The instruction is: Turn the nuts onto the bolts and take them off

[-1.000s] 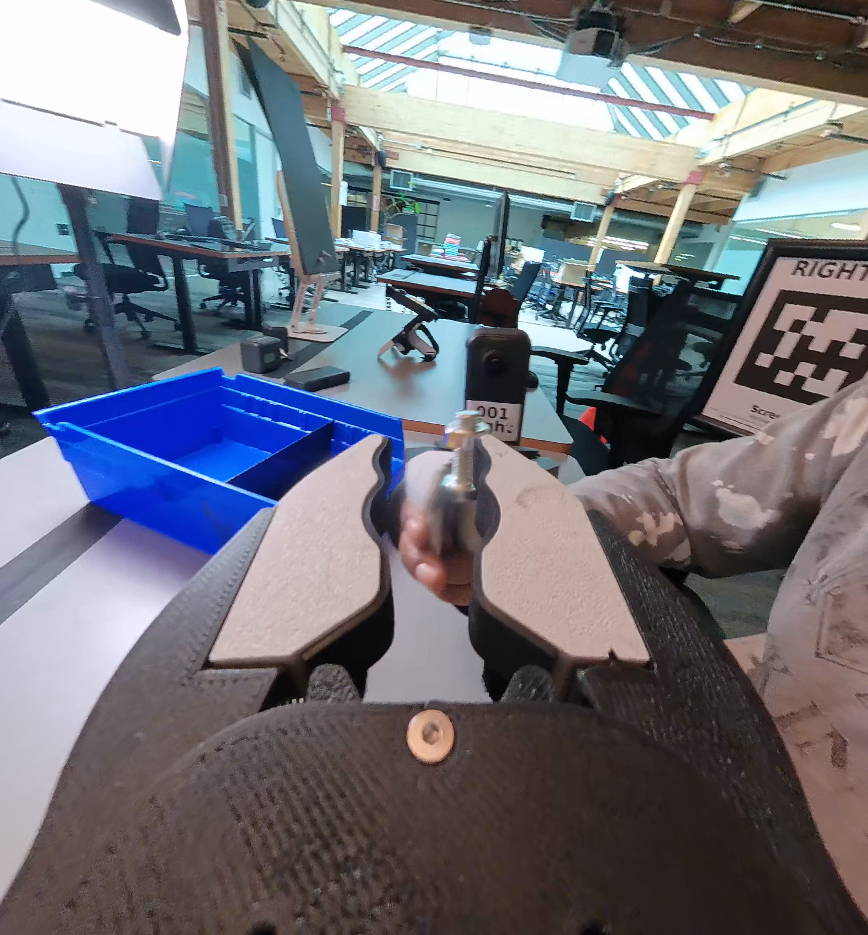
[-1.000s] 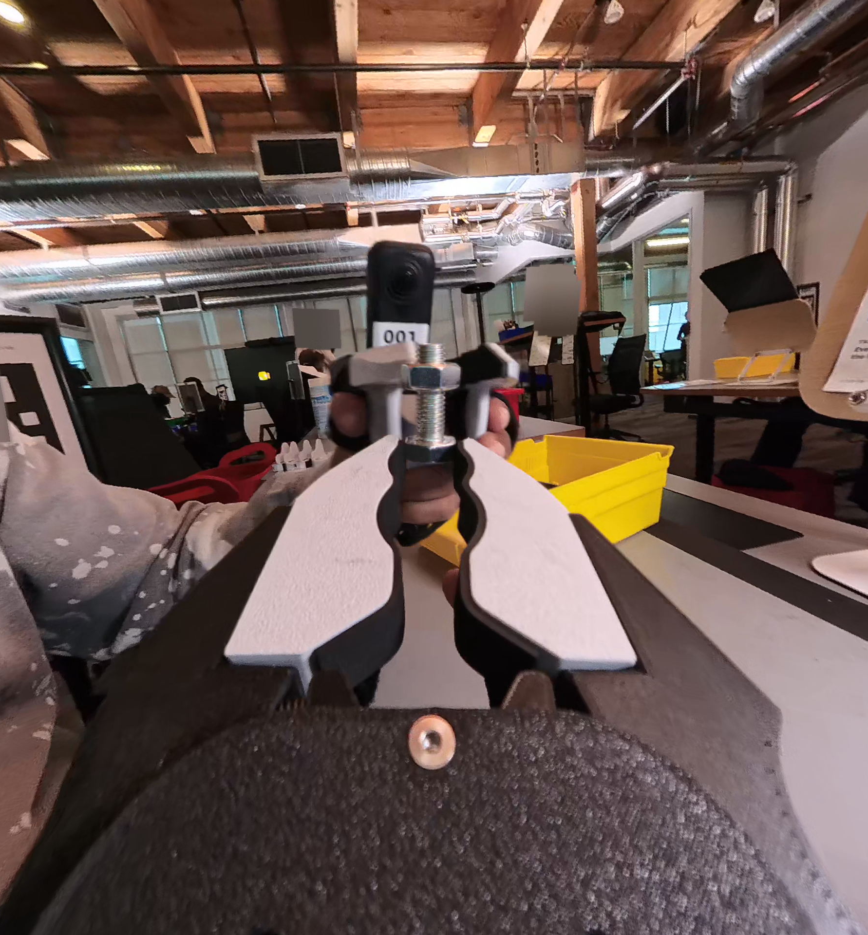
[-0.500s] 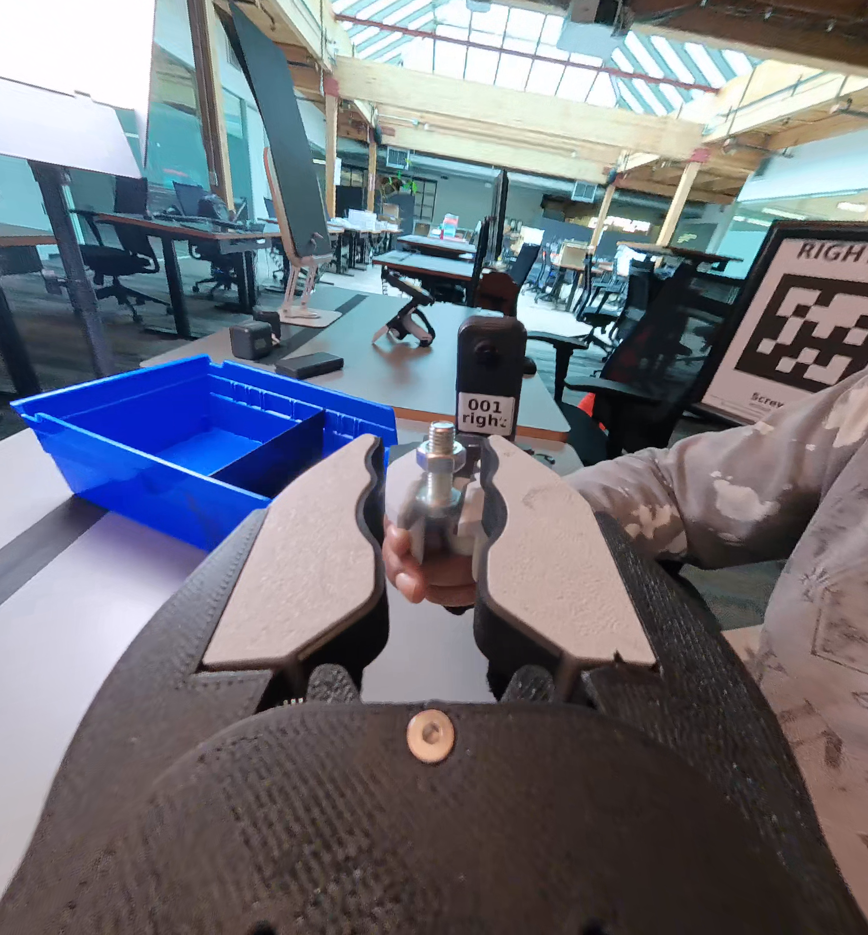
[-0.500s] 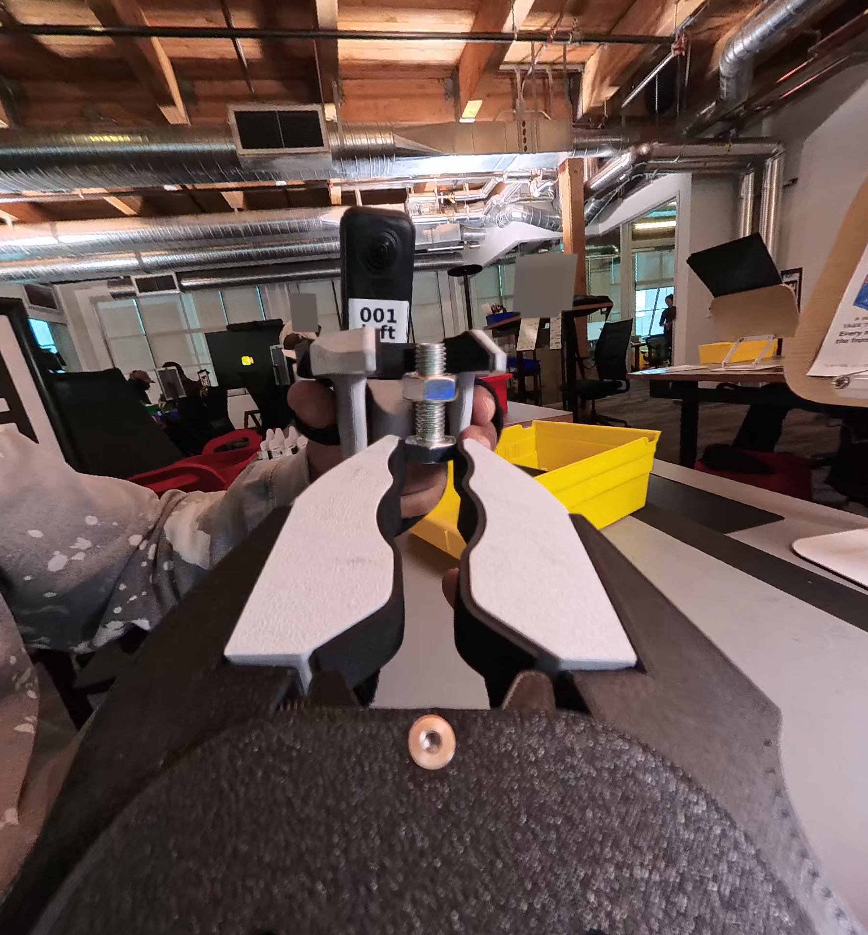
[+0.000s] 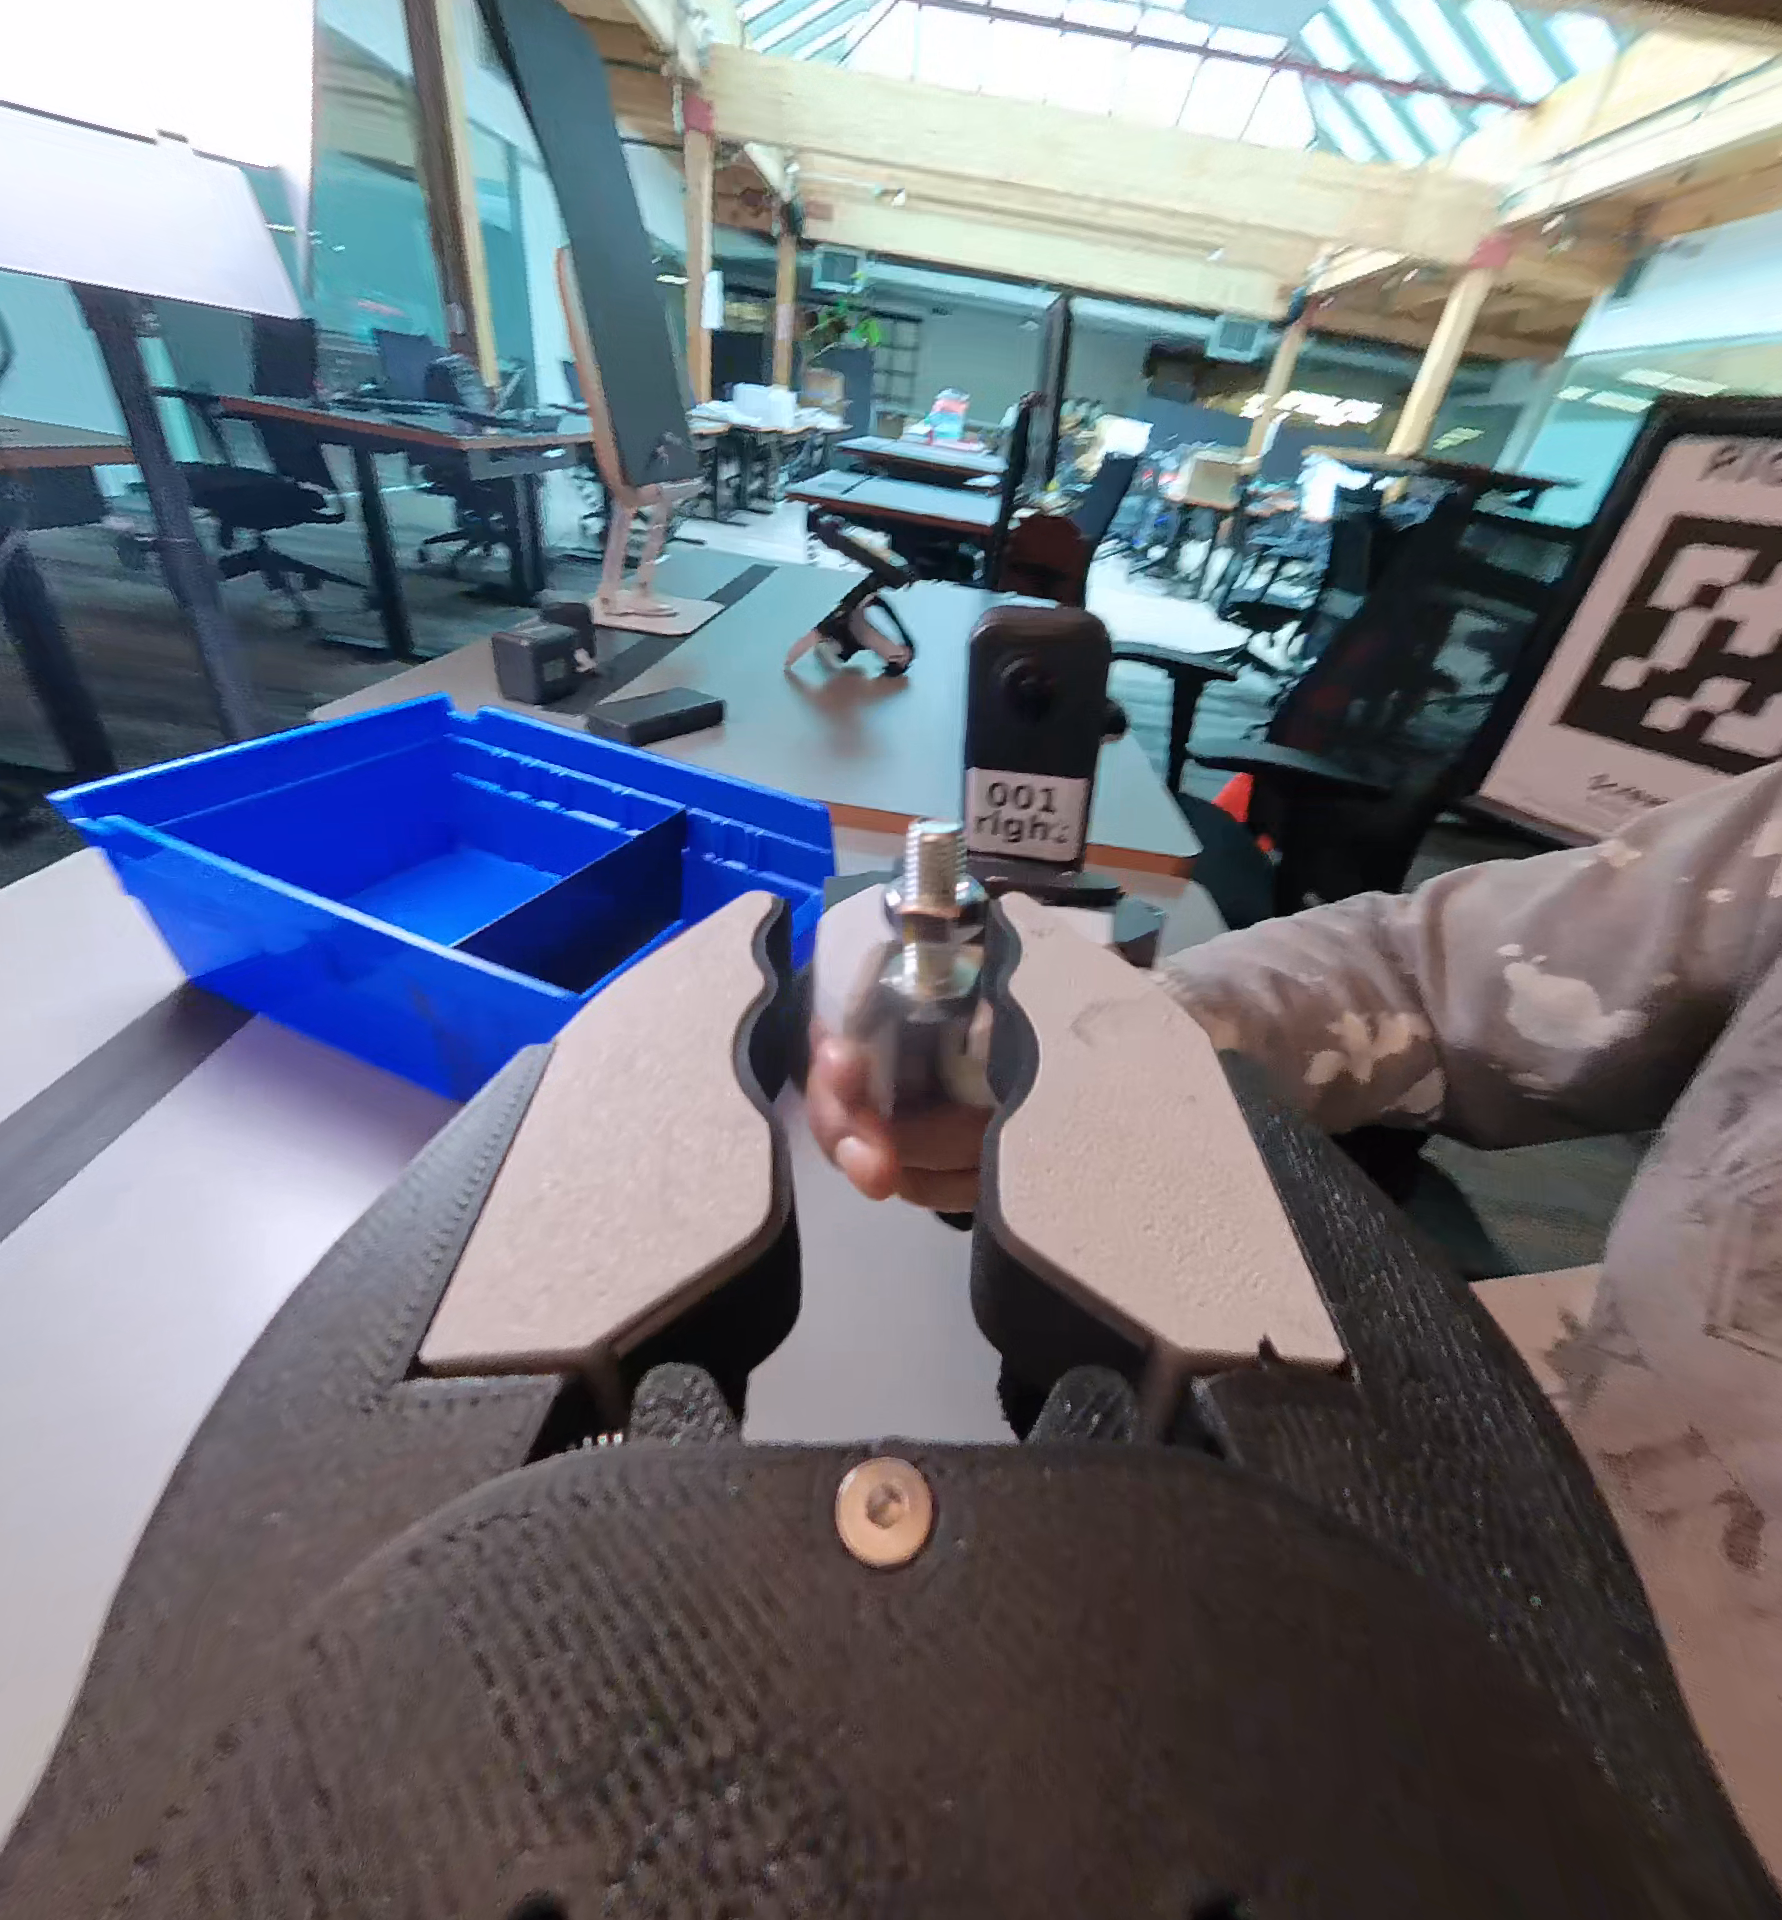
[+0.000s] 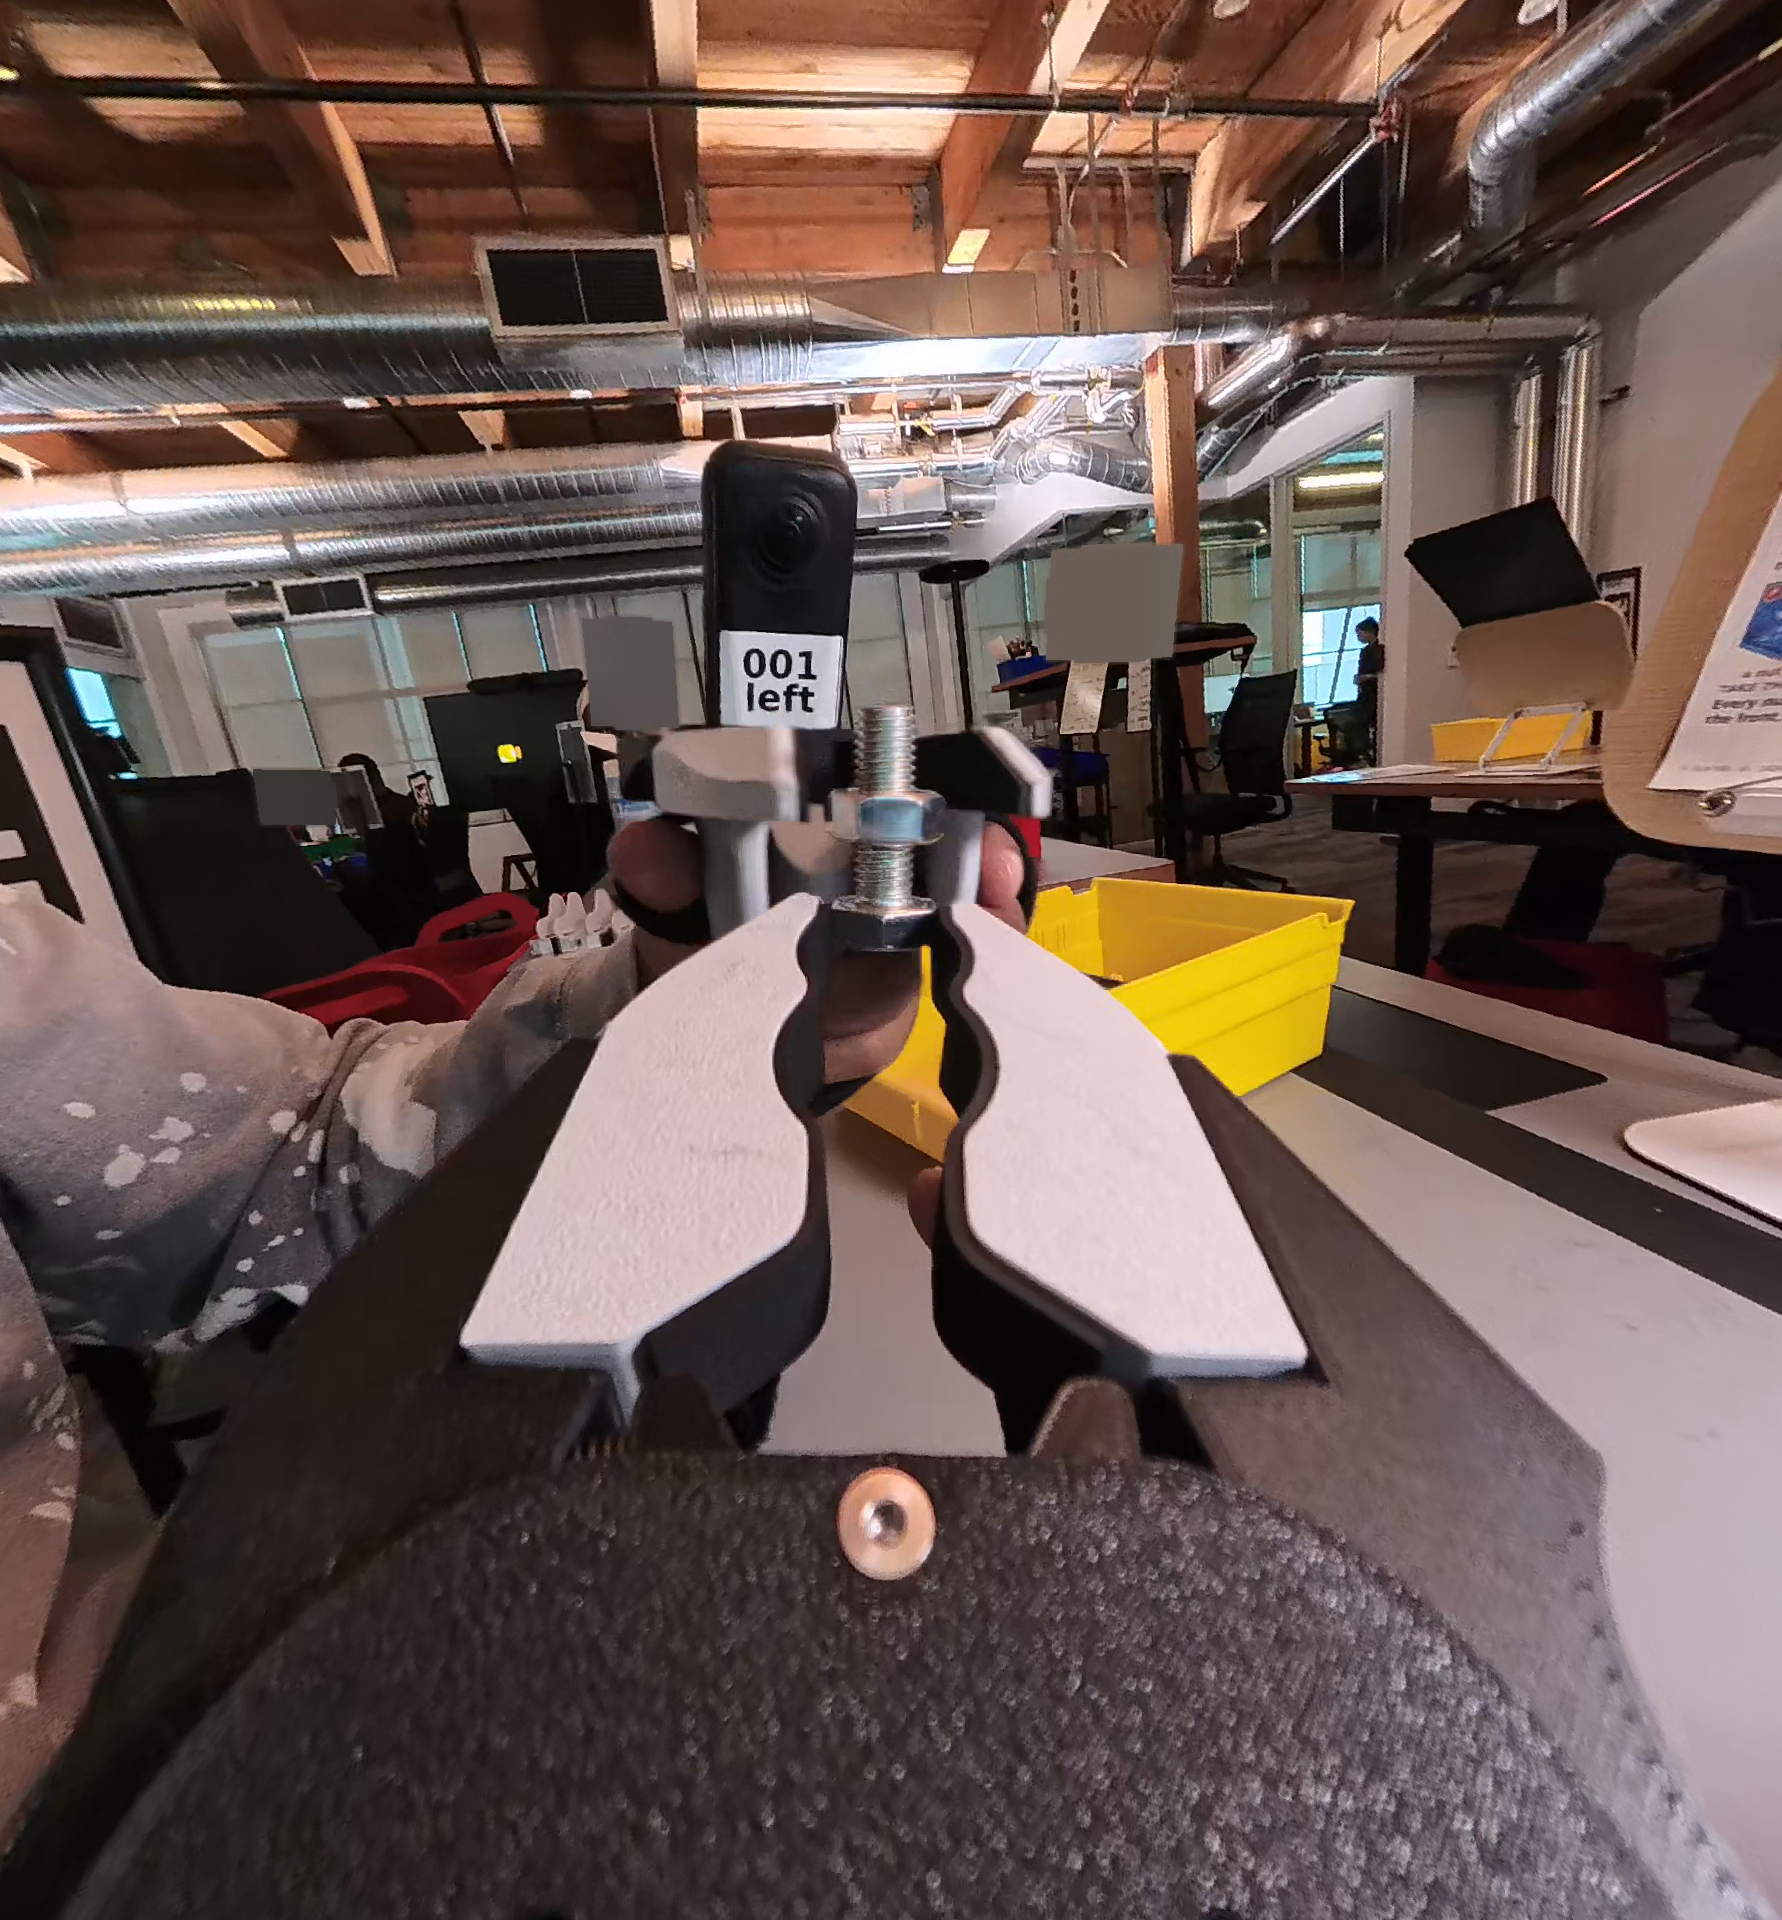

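Note:
A steel bolt (image 6: 887, 748) stands upright with its thread up. My right gripper (image 6: 885, 920) is shut on the bolt's head. A nut (image 6: 887, 816) sits partway down the thread. My left gripper (image 5: 887, 925) faces the right one, and its fingers stand on either side of the nut (image 5: 934, 904). The nut is next to the right finger, with a gap to the left finger. The left gripper also shows in the right wrist view (image 6: 866, 779), and the right gripper in the left wrist view (image 5: 918, 1018). Both are held above the table.
A blue bin (image 5: 243, 883) with a divider stands on the table to the left in the left wrist view. A yellow bin (image 6: 1230, 966) stands behind the grippers in the right wrist view. A person's patterned sleeve (image 5: 1489, 987) reaches in. A framed marker sign (image 5: 1728, 644) and an instruction sheet (image 6: 1780, 644) stand at the sides. Left and right tips are no more than a few centimetres apart.
The nut sits lower on the thread, and more of the bolt's end shows above it. The left gripper has shifted a little around the nut. The right gripper has kept its hold on the bolt.

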Tool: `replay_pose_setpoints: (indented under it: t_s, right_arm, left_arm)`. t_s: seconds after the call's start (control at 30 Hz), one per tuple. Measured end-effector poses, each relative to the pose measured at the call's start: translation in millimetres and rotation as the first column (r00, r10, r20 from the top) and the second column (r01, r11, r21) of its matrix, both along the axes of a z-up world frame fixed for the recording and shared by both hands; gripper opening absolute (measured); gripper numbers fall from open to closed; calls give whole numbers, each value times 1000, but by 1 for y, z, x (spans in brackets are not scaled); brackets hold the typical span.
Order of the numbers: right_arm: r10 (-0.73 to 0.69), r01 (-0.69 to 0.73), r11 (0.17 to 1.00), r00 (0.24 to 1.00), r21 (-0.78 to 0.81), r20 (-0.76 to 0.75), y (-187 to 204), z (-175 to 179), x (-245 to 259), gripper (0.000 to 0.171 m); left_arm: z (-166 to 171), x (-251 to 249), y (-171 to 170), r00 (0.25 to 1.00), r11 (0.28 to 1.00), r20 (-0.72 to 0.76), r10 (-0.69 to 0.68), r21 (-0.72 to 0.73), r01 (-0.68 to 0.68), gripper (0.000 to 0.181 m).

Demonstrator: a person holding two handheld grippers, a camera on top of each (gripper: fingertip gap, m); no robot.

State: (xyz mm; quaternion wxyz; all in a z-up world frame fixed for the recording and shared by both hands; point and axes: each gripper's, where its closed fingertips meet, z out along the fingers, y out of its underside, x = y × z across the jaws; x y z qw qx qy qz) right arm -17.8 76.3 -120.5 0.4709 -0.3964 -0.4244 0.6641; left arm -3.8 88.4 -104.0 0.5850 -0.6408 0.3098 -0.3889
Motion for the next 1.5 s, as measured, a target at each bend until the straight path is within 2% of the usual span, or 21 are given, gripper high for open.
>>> replay_pose_setpoints:
  t_s: [0.07, 0.1, 0.13, 0.23, 0.4, 0.5, 0.53, 0.6, 0.8, 0.87, 0.9, 0.93, 0.97, 1.03, 1.17, 1.33, 1.4, 1.43, 1.47, 1.5]
  right_arm:
    - [0, 0, 1000, 1000, -4, -9, 0, 2, 1, 18]
    - [18, -18, 1000, 999, -11, -34, 0, 4, 4, 18]
    - [38, -39, 999, 998, -21, -55, -1, 8, 7, 18]
    - [15, -15, 1000, 999, 0, -46, 1, 9, 7, 18]
    - [-12, 12, 1000, 1000, -3, 2, 3, 0, 1, 18]
    - [-17, 17, 1000, 1000, 2, 3, 2, 0, 0, 18]
    - [-10, 10, 1000, 1000, -5, -16, 3, 2, 3, 18]
    - [14, -15, 1000, 999, -15, -38, 3, 7, 6, 18]
    - [-26, 26, 1000, 1000, -5, 8, 6, -1, 1, 18]
    - [-25, 25, 1000, 1000, 3, 15, 4, -2, -1, 18]
    - [-27, 27, 1000, 1000, 2, 11, 4, -1, 0, 18]
    - [-33, 33, 999, 999, -2, 8, 5, -1, 0, 18]
    - [-12, 12, 1000, 1000, -7, -21, 5, 3, 4, 18]
    - [-9, 9, 1000, 1000, -12, -26, 6, 6, 6, 18]
    - [-31, 31, 999, 1000, -10, -3, 9, 2, 3, 18]
    - [-51, 51, 999, 998, -4, 35, 10, -4, -2, 18]
    - [-49, 49, 999, 998, 0, 32, 8, -4, -2, 18]
    - [-61, 61, 998, 998, -5, 35, 11, -4, -2, 18]
    - [-47, 48, 999, 999, -8, 13, 11, -2, 1, 18]
    - [-28, 28, 999, 1000, -19, -4, 10, 1, 3, 18]
  left_arm:
    - [1, -4, 2, 1000, 1000, -3, 11, 6, -11, 33]
    - [0, -13, 10, 997, 997, -6, 80, -10, -80, 15]
    - [-1, -23, 16, 990, 990, -22, 138, 8, -138, 14]
    - [3, -29, 14, 993, 994, 18, 113, -7, -112, 22]
    - [4, -4, -1, 1000, 1000, 28, -9, -6, 10, 36]
    - [-3, -3, 3, 1000, 1000, -22, 18, 3, -18, 33]
    - [-4, -12, 10, 997, 997, -33, 74, -8, -75, 17]
    - [-8, -29, 19, 986, 989, -66, 151, 6, -151, 17]
    - [0, -9, 3, 1000, 1000, 1, 18, -4, -18, 34]
    - [-4, -1, 2, 1000, 1000, -24, 5, -15, -6, 33]
    - [-6, -3, 4, 999, 1000, -45, 23, -3, -23, 36]
    - [-6, -8, 7, 998, 999, -47, 47, -2, -47, 28]
    - [-10, -22, 18, 986, 990, -82, 143, -8, -144, 14]
    - [-13, -37, 25, 973, 979, -107, 203, 0, -204, 15]
    - [-7, -37, 22, 982, 984, -60, 178, -6, -178, 20]
    - [-4, -4, 2, 1000, 999, 6, -12, -50, 12, 35]
    - [-13, -4, 8, 998, 999, -60, 37, -33, -39, 34]
    - [-13, -8, 11, 996, 998, -64, 58, -30, -60, 29]
    - [-15, -18, 19, 989, 990, -78, 127, -45, -131, 14]
    - [-17, -26, 23, 982, 986, -96, 162, -35, -166, 16]
